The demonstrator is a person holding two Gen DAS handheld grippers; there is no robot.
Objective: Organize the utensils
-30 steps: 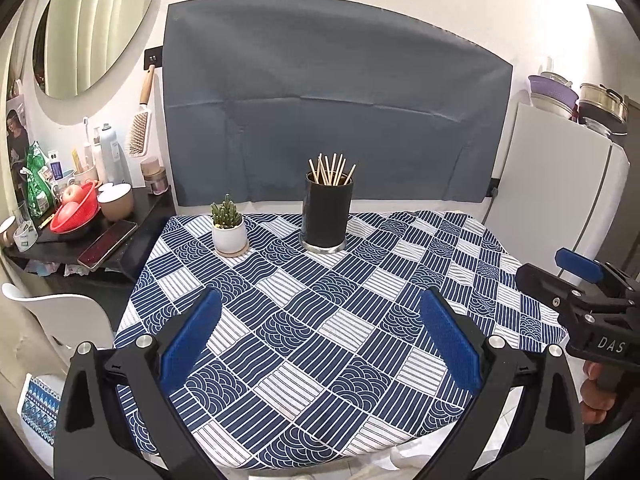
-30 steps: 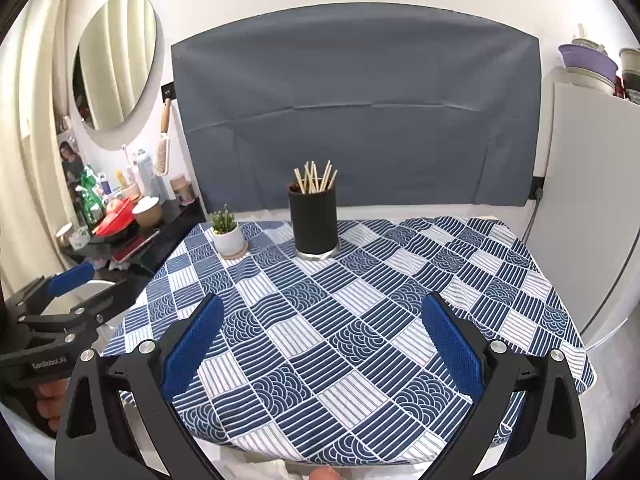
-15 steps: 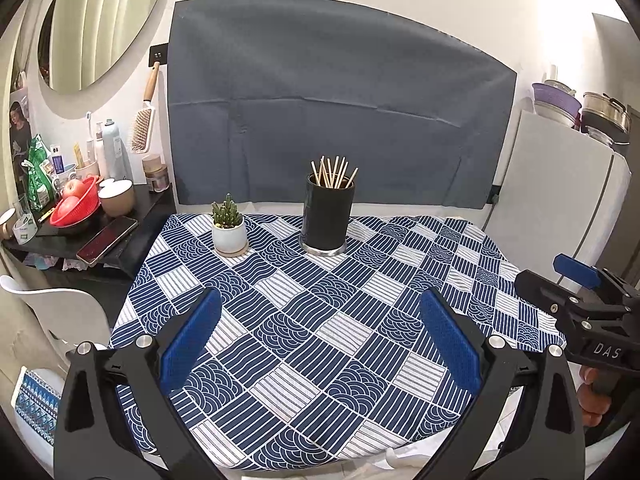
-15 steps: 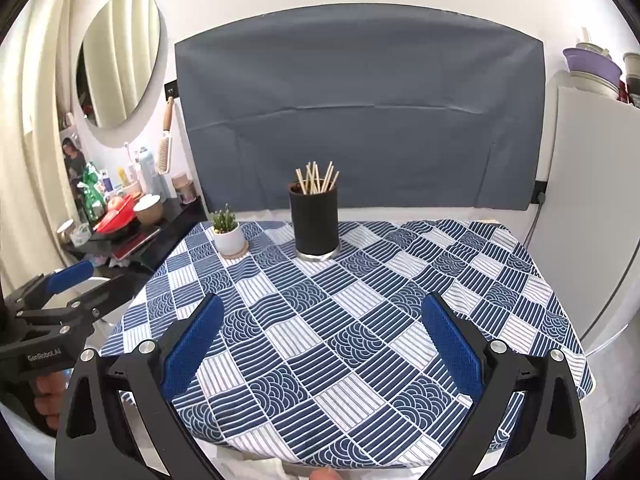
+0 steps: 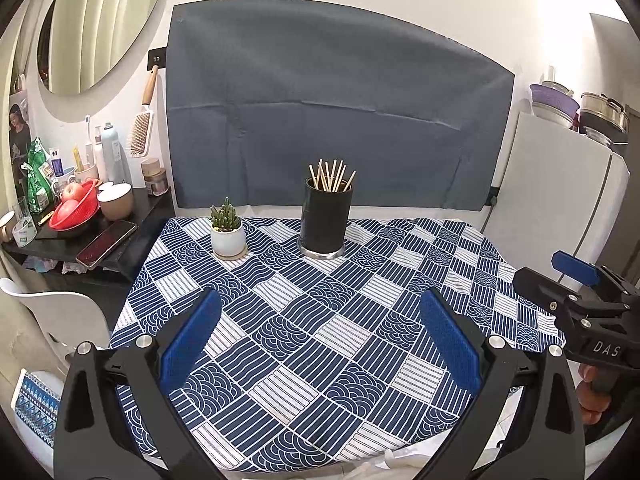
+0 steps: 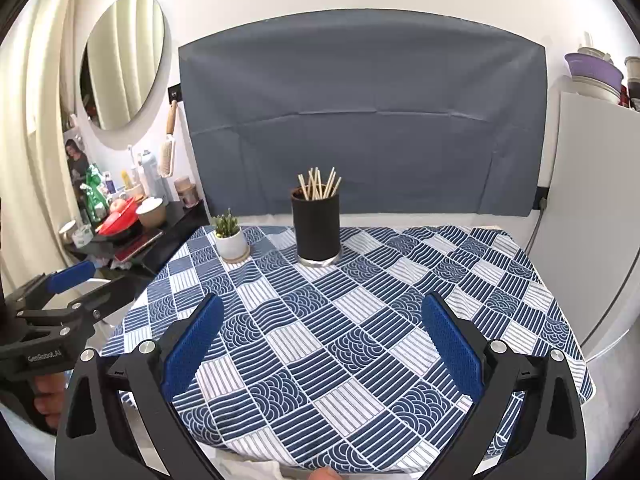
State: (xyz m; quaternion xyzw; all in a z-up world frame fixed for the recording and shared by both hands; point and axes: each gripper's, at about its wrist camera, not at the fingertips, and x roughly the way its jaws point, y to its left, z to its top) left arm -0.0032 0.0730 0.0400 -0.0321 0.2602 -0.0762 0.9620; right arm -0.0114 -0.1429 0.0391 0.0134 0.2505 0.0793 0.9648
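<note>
1. Looking at both views, the left gripper (image 5: 320, 336) and the right gripper (image 6: 320, 332) hover above the near part of the table (image 5: 400, 380), both with jaws wide apart and holding nothing.
2. The chopsticks (image 5: 331, 176) stand together in the black holder (image 5: 325, 222) at the far side of the table, just beside a small potted cactus (image 5: 227, 229).
3. No loose utensil shows on the checked cloth, so I judge the task is either at its very start or already finished; I cannot tell which.
4. If work remains, the next move calls for one gripper to travel forward to the holder and approach the thin sticks from above, closing gently so that the holder does not tip.
</note>
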